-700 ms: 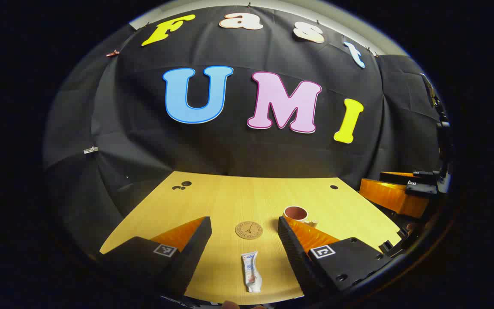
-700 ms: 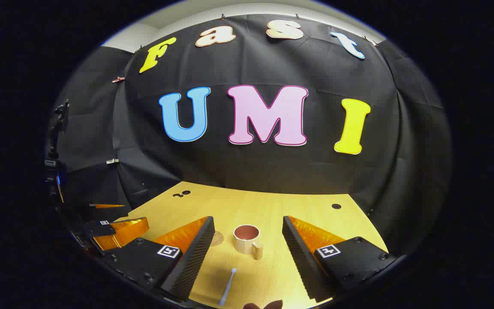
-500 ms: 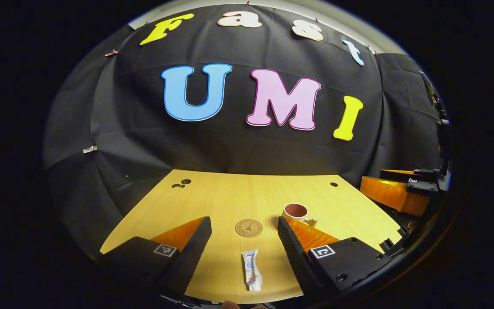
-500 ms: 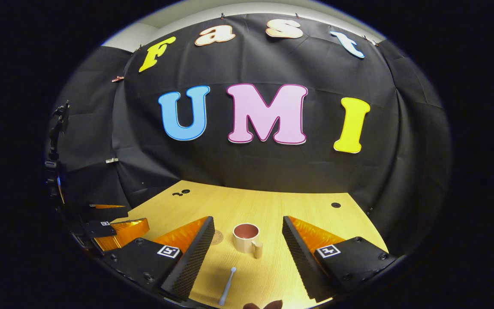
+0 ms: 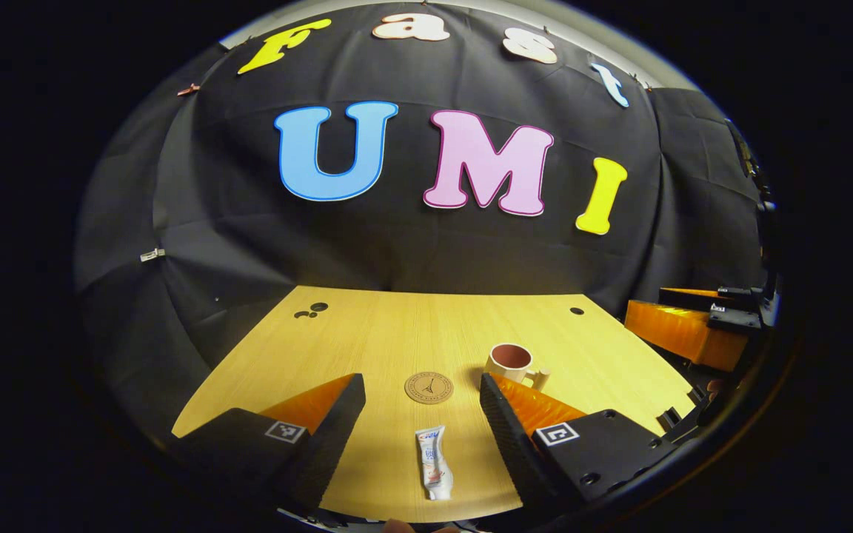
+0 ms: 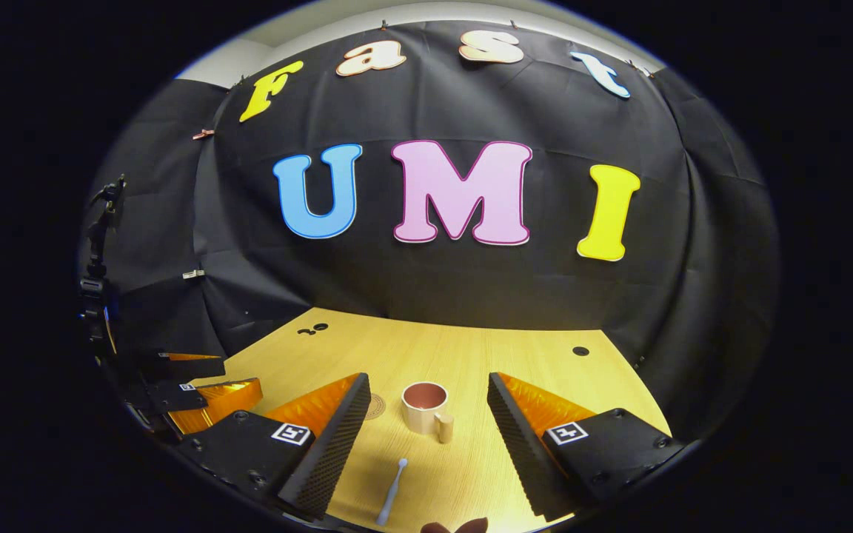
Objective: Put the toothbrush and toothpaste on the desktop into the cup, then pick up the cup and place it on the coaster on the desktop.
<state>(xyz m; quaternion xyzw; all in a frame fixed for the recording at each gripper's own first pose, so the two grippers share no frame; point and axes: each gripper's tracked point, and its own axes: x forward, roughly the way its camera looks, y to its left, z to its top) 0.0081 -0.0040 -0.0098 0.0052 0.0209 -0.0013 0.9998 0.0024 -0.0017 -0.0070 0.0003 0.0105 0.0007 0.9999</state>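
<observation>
Left gripper view has the left tool (image 5: 422, 385) spread wide and empty above the bench (image 5: 367, 340), with the toothpaste (image 5: 434, 463) lying flat between its fingers, the coaster (image 5: 429, 387) beyond, and the cup (image 5: 512, 363) right of it. Right gripper view has the right tool (image 6: 428, 385) equally wide and empty, framing the cup (image 6: 424, 407) and the toothbrush (image 6: 392, 491) nearer the camera.

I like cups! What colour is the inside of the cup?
Reddish-brown inside the cup, cream outside; clearest in the right gripper view.

A pale wooden surface (image 5: 397, 333) carries a round coaster (image 5: 429, 387), a toothpaste tube (image 5: 434, 462) just before it, a handled cup (image 6: 426, 408) and a toothbrush (image 6: 392, 491).
</observation>
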